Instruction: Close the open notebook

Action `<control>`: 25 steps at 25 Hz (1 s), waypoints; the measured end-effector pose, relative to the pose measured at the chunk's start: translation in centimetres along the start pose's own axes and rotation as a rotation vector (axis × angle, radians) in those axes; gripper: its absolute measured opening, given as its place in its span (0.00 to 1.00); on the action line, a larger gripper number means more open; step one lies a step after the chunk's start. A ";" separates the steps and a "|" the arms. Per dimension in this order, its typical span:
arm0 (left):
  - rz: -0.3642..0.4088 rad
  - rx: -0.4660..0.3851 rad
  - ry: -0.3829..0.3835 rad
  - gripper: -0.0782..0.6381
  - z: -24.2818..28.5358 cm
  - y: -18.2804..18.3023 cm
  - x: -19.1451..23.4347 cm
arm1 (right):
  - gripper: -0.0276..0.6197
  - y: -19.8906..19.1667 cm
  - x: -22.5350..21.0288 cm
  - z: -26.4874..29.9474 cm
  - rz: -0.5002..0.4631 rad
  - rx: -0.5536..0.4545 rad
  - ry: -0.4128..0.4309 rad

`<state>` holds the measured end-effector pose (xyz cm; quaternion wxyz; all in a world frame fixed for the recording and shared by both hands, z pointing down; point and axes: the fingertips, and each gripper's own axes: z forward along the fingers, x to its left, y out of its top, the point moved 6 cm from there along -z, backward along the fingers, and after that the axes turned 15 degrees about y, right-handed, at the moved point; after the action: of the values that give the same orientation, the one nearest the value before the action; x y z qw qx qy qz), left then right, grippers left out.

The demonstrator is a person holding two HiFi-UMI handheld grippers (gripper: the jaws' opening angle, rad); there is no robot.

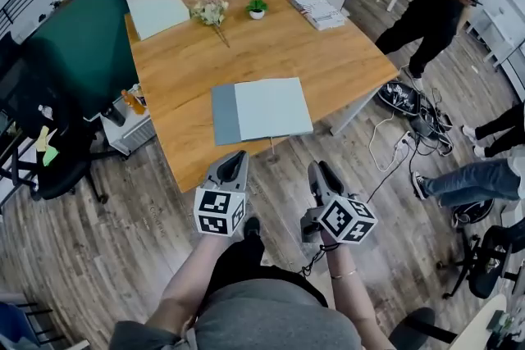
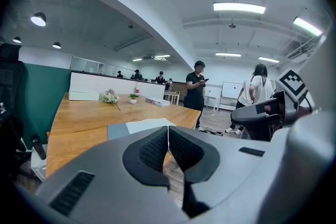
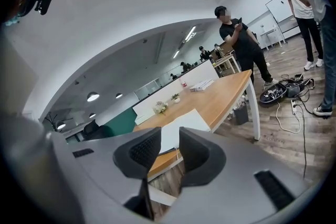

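Notebook [image 1: 264, 110] (open) on wooden table [image 1: 336, 61]

The head view looks steeply down on the square wooden bench [image 1: 189, 61]; both gripper views look low across it from nearby, sharing the open pale-paged grey notebook [image 1: 262, 111].
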<state>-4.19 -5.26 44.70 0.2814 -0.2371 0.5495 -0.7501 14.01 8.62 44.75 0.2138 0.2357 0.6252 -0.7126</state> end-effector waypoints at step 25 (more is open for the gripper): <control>-0.018 0.043 -0.056 0.14 7.5 0.7 3.0 | 0.25 1.3 -2.8 5.8 0.030 0.001 -0.101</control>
<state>-1.23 -12.68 46.27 0.2952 -0.2568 0.5230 -0.7572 16.59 2.73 46.06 0.2555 0.2090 0.6096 -0.7207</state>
